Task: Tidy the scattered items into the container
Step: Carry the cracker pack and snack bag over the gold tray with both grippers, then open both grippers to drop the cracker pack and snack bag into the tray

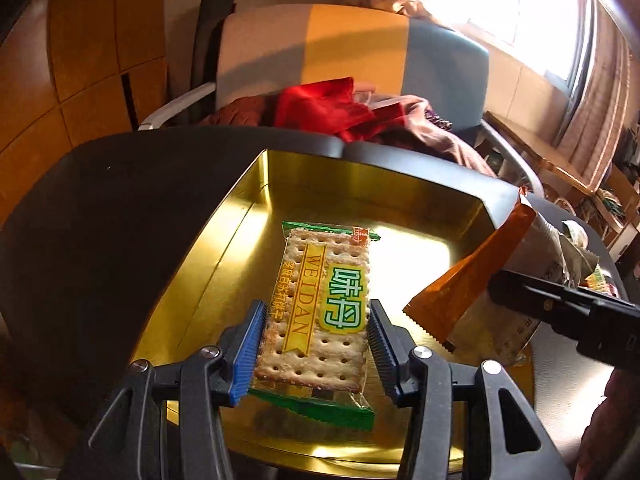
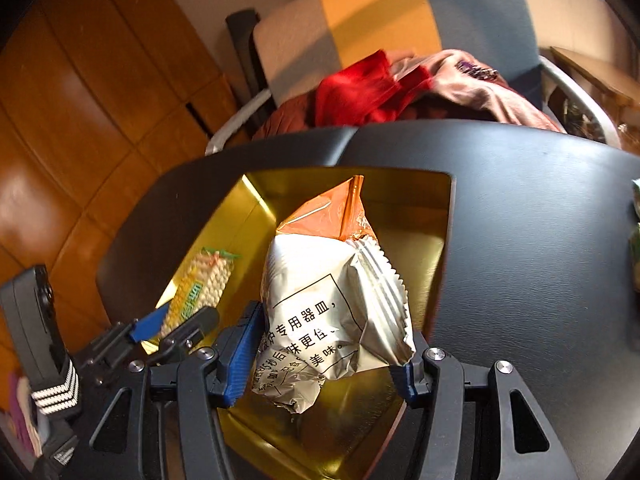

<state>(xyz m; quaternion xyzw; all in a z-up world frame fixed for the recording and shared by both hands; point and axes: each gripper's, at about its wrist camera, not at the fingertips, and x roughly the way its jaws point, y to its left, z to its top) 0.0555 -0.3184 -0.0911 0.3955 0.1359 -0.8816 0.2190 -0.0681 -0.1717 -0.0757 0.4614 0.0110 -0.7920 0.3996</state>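
A gold tin tray [image 1: 248, 216] [image 2: 416, 240] sits on the black table. My left gripper [image 1: 316, 344] is shut on a cracker packet [image 1: 320, 304] with green ends, held over the tray. My right gripper [image 2: 324, 356] is shut on a silver and orange snack bag [image 2: 332, 304], also above the tray. In the left wrist view that bag [image 1: 472, 292] and the right gripper's black body show at the right. In the right wrist view the cracker packet [image 2: 208, 284] and the left gripper's blue pads [image 2: 150, 326] show at the left.
A chair [image 1: 360, 52] with red and brown clothes [image 1: 340, 112] stands behind the black table [image 1: 120, 200]. More small packets [image 2: 636, 240] lie at the table's right edge. Wooden cabinet panels [image 2: 80, 100] fill the left background.
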